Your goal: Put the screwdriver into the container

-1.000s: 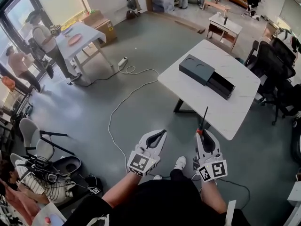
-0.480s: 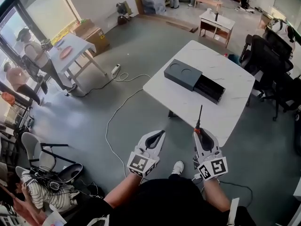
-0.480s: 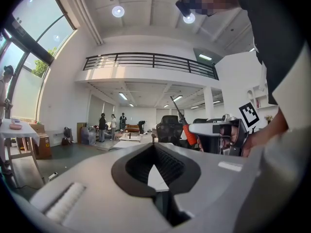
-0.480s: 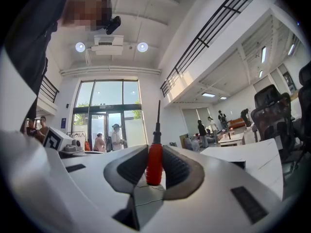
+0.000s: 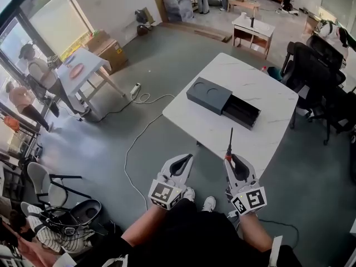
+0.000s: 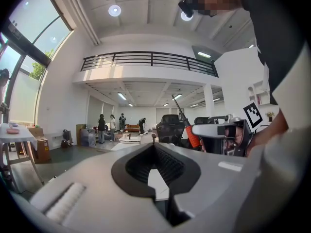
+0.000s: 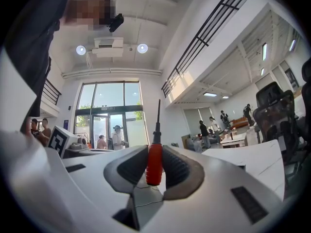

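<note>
Seen from the head view, the right gripper (image 5: pixel 232 161) is clamped on the red handle of the screwdriver (image 5: pixel 229 143). The tool's dark shaft points forward over the near edge of the white table (image 5: pixel 253 82). The container (image 5: pixel 222 102), a dark grey box with its open black part toward the right, lies in the middle of that table. It is well apart from the tool, with only bare tabletop between them. The left gripper (image 5: pixel 185 159) hangs just beside the right one over the grey floor (image 5: pixel 111 149), jaws together and empty. Black office chairs (image 5: pixel 311 65) crowd the table's right side and a white cable (image 5: pixel 127 154) snakes across the floor on the left. Farther off, people (image 5: pixel 33 65) stand by a second table (image 5: pixel 93 59) near the windows. In the left gripper view the pads meet at the tip with nothing in them, and beyond is a tall hall with a railed balcony (image 6: pixel 146 59). In the right gripper view the red handle sits squeezed between the two ribbed pads with the shaft pointing straight up. Glass doors (image 7: pixel 109 125) stand behind it, and the white tabletop lies off to the right.
</note>
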The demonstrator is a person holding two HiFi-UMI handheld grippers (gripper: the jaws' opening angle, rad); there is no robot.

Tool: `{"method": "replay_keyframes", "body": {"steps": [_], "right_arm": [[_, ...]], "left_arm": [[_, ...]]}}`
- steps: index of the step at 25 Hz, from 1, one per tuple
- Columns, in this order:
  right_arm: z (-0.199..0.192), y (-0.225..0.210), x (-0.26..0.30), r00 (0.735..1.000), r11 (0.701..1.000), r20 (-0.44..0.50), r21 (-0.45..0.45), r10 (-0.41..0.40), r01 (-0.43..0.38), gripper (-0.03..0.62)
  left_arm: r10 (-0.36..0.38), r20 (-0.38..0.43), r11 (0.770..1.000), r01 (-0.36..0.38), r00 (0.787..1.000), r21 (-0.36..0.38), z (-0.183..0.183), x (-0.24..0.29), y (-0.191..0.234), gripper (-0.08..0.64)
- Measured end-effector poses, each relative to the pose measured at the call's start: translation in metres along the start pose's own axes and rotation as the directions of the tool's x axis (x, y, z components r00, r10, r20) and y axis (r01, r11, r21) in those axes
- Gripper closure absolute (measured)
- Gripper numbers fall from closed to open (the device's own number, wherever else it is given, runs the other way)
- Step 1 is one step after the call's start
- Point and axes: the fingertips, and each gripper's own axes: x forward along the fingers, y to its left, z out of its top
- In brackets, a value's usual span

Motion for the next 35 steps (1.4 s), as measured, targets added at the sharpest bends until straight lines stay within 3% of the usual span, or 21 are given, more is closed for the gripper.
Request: {"method": "replay_keyframes", "body": {"steps": [9, 21, 30, 35], "right_arm": [[0.0, -0.026, 0.016, 0.998, 0.999, 0.03, 0.004, -0.05, 0.05, 0.495], [0.014, -0.081, 0.085, 0.993, 0.992, 0.046, -0.057, -0.113, 0.115, 0.495], [0.009, -0.106, 0.13, 0.985, 0.983, 0.023, -0.062, -0.17, 0.171, 0.495], [0.009, -0.113, 0.146, 0.97, 0.969, 0.001, -0.051, -0.242, 0.242, 0.495]], "left_arm": [[-0.053, 0.026, 0.998, 0.053, 0.998, -0.023, -0.002, 0.043, 0.011, 0.551], [-0.132, 0.026, 0.991, 0.132, 0.991, -0.012, 0.001, 0.122, 0.071, 0.551], [-0.201, 0.028, 0.979, 0.202, 0.979, -0.018, -0.004, 0.172, 0.112, 0.551], [-0.27, 0.026, 0.961, 0.271, 0.963, -0.048, -0.009, 0.184, 0.127, 0.551]]}}
